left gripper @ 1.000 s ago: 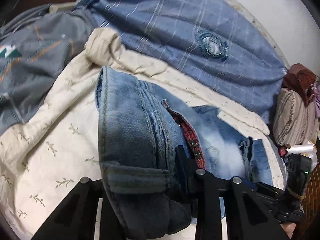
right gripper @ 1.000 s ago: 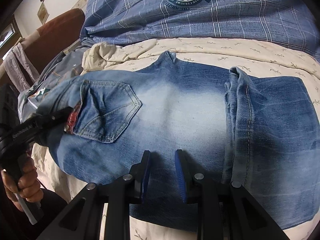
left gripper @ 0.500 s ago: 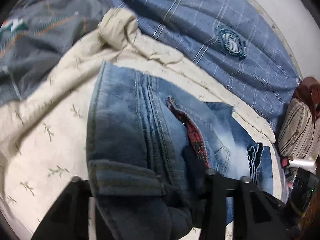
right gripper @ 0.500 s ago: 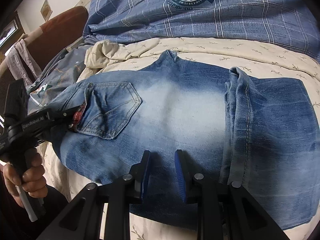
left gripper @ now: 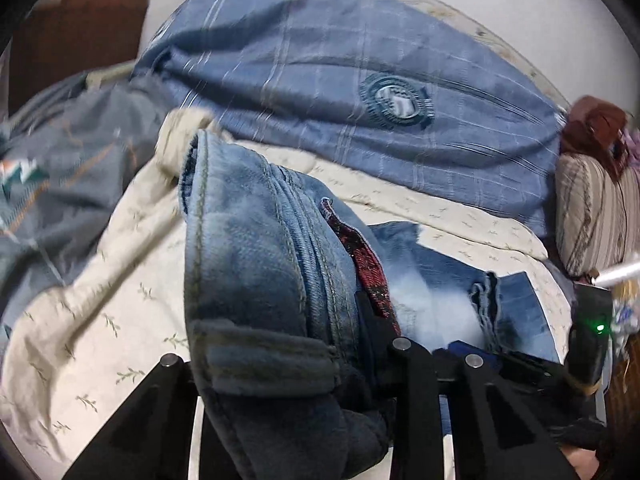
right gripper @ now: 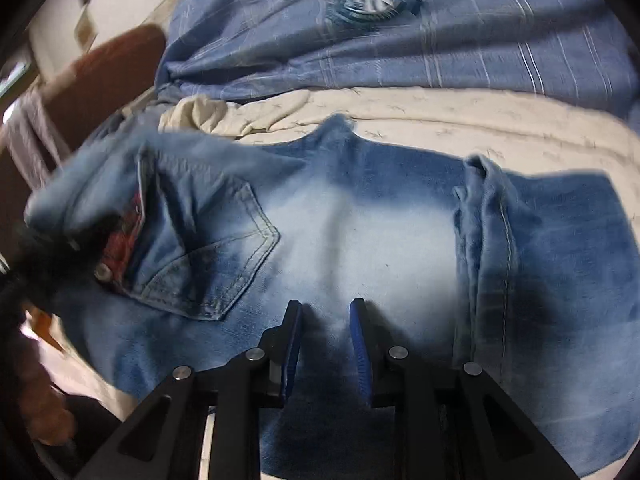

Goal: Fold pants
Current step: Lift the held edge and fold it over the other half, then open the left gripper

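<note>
Faded blue jeans [right gripper: 360,240] lie across the bed, their legs folded over at the right [right gripper: 492,248]. The back pocket [right gripper: 208,248] faces up. My left gripper [left gripper: 280,328] has the thick waistband [left gripper: 260,352] bunched between its fingers and holds that end raised; its jaws are closing on it. A red plaid lining [left gripper: 368,268] shows inside the waist. In the right wrist view the left gripper [right gripper: 52,248] is a dark blur at the waist end. My right gripper [right gripper: 325,320] stands over the pale middle of the jeans, its blue pads a little apart with nothing pinched between them.
A blue plaid quilt [left gripper: 320,80] is heaped along the far side of the bed. The cream leaf-print sheet [left gripper: 100,300] lies under the jeans, with grey bedding [left gripper: 60,160] at the left. A striped pillow [left gripper: 592,216] sits at the right. A brown chair back [right gripper: 108,76] stands at the left.
The left gripper has lifted the waistband end and swung a little, so the waist now stands raised off the sheet. The right gripper has stayed over the jeans' middle.
</note>
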The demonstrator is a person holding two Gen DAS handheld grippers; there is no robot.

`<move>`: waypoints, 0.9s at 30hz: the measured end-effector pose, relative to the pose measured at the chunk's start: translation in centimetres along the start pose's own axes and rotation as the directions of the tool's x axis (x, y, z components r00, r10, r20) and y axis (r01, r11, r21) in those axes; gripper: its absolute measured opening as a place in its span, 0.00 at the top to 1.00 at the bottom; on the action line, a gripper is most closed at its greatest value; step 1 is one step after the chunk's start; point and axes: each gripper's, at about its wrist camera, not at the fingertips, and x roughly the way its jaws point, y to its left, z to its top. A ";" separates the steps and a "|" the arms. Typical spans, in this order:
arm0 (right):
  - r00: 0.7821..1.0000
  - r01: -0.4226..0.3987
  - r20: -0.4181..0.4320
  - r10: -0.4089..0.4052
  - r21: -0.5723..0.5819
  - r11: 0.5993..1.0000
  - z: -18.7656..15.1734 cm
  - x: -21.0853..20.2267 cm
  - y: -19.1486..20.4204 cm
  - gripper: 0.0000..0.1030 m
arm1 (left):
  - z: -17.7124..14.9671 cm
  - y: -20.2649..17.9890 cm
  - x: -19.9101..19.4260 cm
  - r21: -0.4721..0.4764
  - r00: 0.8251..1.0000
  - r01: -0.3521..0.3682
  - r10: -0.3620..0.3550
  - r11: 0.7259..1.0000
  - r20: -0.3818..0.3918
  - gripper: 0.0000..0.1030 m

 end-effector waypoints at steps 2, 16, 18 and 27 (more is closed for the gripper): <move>0.999 -0.046 -0.009 0.046 0.036 0.998 0.1 -0.5 -0.8 0.74 | 0.3 -0.9 -0.4 0.027 1.000 0.003 -0.003 1.000 0.007 0.69; 0.951 -0.055 0.297 -0.088 0.441 0.896 -0.9 -12.7 -16.0 0.74 | 2.7 -11.1 -1.7 0.180 0.999 0.034 -0.033 0.983 -0.010 0.72; 0.949 -0.049 0.296 -0.109 0.478 0.877 -1.3 -13.5 -17.3 0.74 | 2.6 -13.4 -1.2 0.203 0.999 0.035 -0.032 0.979 -0.017 0.72; 0.937 -0.077 0.317 -0.148 0.599 0.797 -3.1 -16.2 -22.6 0.74 | -0.4 -22.9 2.3 0.366 0.995 0.065 -0.034 0.929 -0.090 0.72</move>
